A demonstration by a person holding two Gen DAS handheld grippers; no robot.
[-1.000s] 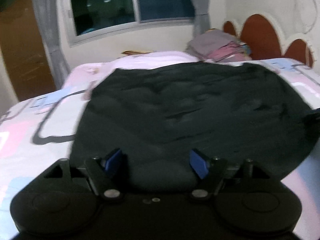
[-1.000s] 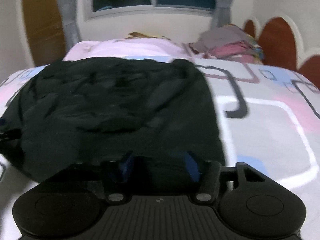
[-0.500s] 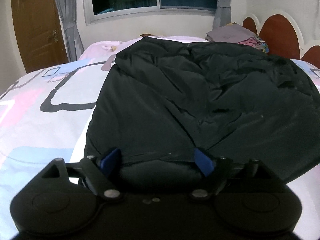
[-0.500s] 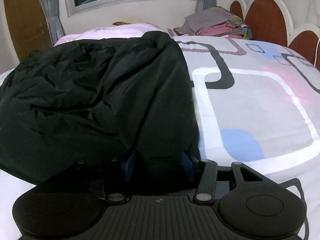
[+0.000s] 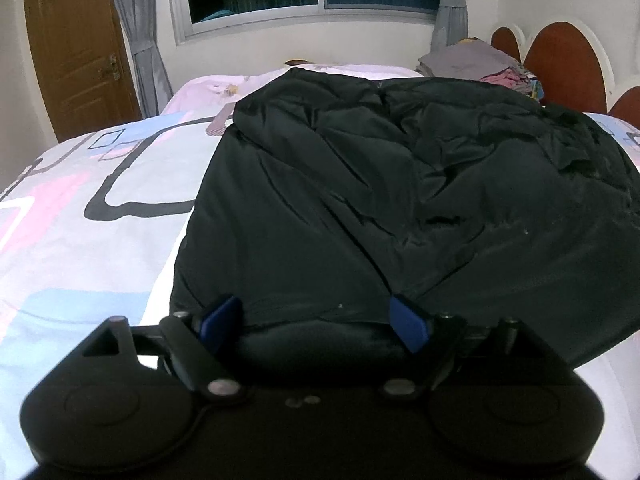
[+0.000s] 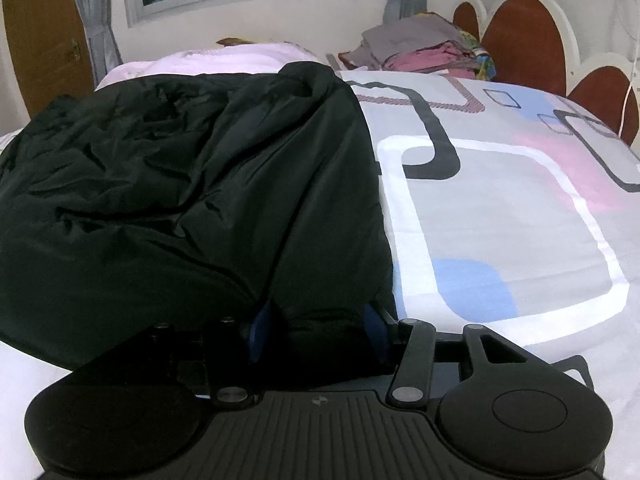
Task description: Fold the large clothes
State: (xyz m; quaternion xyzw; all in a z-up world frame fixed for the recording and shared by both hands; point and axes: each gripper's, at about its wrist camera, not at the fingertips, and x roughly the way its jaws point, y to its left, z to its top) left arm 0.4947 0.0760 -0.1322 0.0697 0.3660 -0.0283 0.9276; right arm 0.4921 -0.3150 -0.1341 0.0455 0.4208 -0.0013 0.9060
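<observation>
The big black jacket (image 5: 400,200) lies puffy and crinkly on the bed (image 6: 500,208). The left tongs (image 5: 316,320) and right tongs (image 6: 316,328) each pinch its near edge, with cloth bunched between the blue fingers (image 5: 404,322). This looks like the start of a fold. Next, both should lift together and carry the edge across.

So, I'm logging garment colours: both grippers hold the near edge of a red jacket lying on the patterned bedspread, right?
Not red: the jacket is black, as both wrist views show. Left gripper and right gripper do pinch its near edge on the patterned bedspread.
</observation>
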